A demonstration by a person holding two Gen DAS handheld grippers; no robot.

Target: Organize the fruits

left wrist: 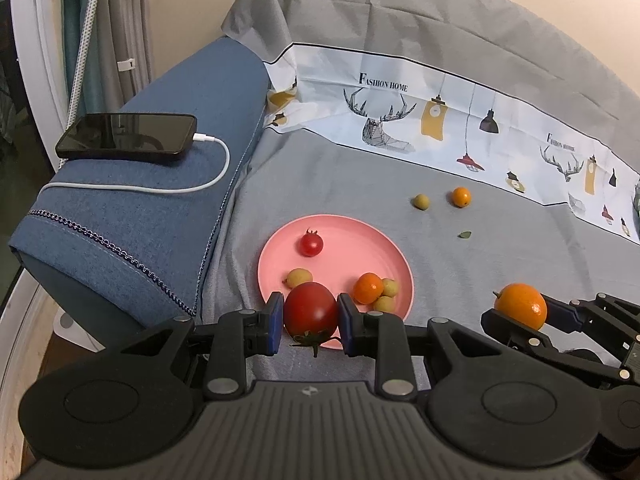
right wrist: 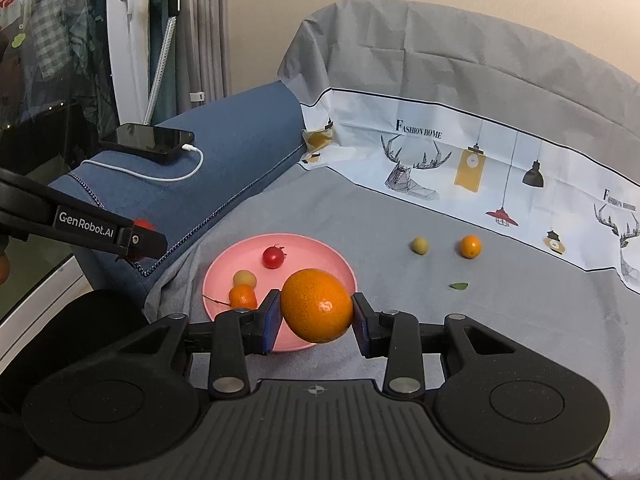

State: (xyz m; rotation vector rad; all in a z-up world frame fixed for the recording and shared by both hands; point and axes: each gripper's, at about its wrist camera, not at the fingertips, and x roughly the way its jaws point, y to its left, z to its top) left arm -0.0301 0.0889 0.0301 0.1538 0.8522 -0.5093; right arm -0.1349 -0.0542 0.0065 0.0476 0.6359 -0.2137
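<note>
- The left gripper (left wrist: 310, 322) pinched a tomato (left wrist: 310, 310) between its pads, over the near rim of the pink plate (left wrist: 340, 236).
- The right gripper (right wrist: 316, 320) clamped an orange (right wrist: 317, 306), held above the plate's near right edge.
- Beyond the left gripper's fingers, the plate held a cherry tomato (left wrist: 311, 243), a small orange (left wrist: 368, 288) and three yellow-green fruits.
- Farther ahead and right, a green fruit (left wrist: 421, 201) and a kumquat (left wrist: 461, 197) lay on the grey cloth (left wrist: 360, 180), apart.
- Far left, a phone (left wrist: 126, 136) lay on the blue armrest (left wrist: 168, 208).
</note>
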